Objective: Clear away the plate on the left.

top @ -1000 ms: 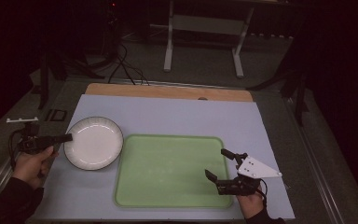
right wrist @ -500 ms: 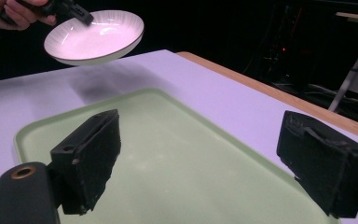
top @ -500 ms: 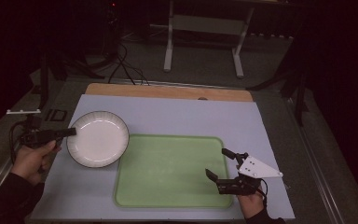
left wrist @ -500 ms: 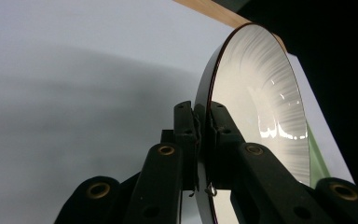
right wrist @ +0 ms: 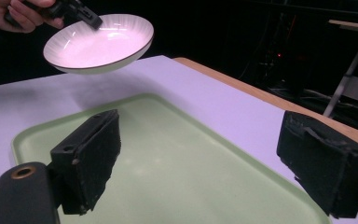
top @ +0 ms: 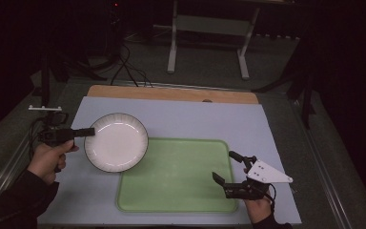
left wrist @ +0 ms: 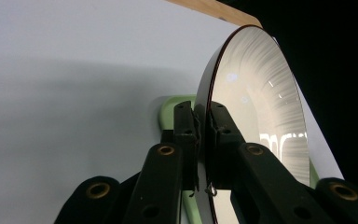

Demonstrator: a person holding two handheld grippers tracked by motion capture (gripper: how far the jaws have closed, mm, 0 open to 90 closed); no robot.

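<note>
High view: plate held off the table at left, empty gripper waiting at right

At the far left, the person's left hand (top: 47,157) holds the left gripper (top: 89,131), whose jaws are clamped on the near-left rim of a white plate (top: 116,142) with a thin dark edge. The left gripper view shows this closely: the two black jaws pinch the plate's rim (left wrist: 204,116) between them, the plate seen edge-on with its ribbed inner face to the right. In the right gripper view the plate (right wrist: 98,43) hangs clear above the pale table cover (right wrist: 177,93), casting a soft shadow on the cover below it.

Toward the middle, the plate's right edge overlaps the upper left corner of a light green tray (top: 181,174), which lies flat and bare on the cover (top: 195,119). A wooden strip (top: 171,94) runs along the far edge of the table.

At the right, the right gripper (top: 228,167) is held low over the tray's right edge, its jaws spread wide with nothing between them. Its own view shows the two black pads (right wrist: 91,156) well apart above the tray's green surface (right wrist: 182,172).
</note>
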